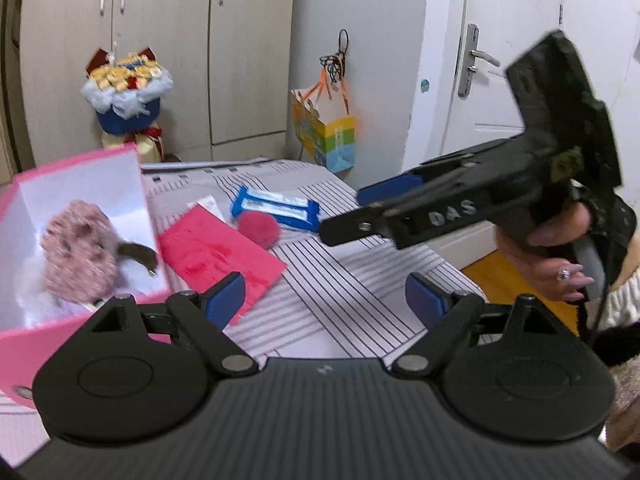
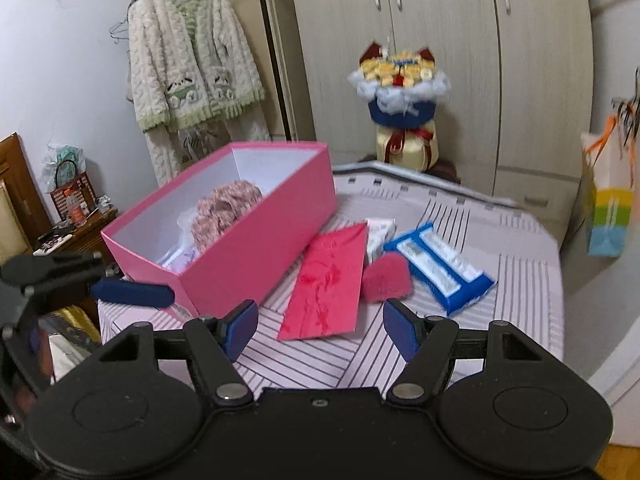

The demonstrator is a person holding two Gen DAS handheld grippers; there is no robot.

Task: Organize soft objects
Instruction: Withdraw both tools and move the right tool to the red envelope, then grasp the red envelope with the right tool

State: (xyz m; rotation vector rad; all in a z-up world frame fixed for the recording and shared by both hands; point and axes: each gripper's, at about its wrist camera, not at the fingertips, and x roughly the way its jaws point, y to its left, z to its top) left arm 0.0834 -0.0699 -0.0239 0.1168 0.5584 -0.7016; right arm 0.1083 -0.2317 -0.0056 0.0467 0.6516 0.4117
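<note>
Both of your grippers are empty above the striped bedsheet [image 2: 400, 216]. The left gripper [image 1: 325, 300] has its jaws wide, and the right gripper [image 2: 320, 330] has its jaws moderately wide; nothing is between the pads of either one.

The soft things are around the pink rectangular cardboard box [image 2: 256, 240]. A pinkish knitted plush piece [image 2: 224, 212] already lies inside it. A small magenta fluffy ball [image 2: 386, 276] lies outside, to the right of the box, touching the red flat paper envelope [image 2: 324, 284] and just beside the blue plastic tissue packet [image 2: 438, 266].

The risk, I think, is in picking the ball: it is squeezed between the envelope and the packet, so wide jaws may catch a paper edge together with the fluff. A soft ball also slips out easily if you close on its side only.

Your two grippers are near each other; in the left view the right one reaches across just above the packet, so they may collide near the box.
</note>
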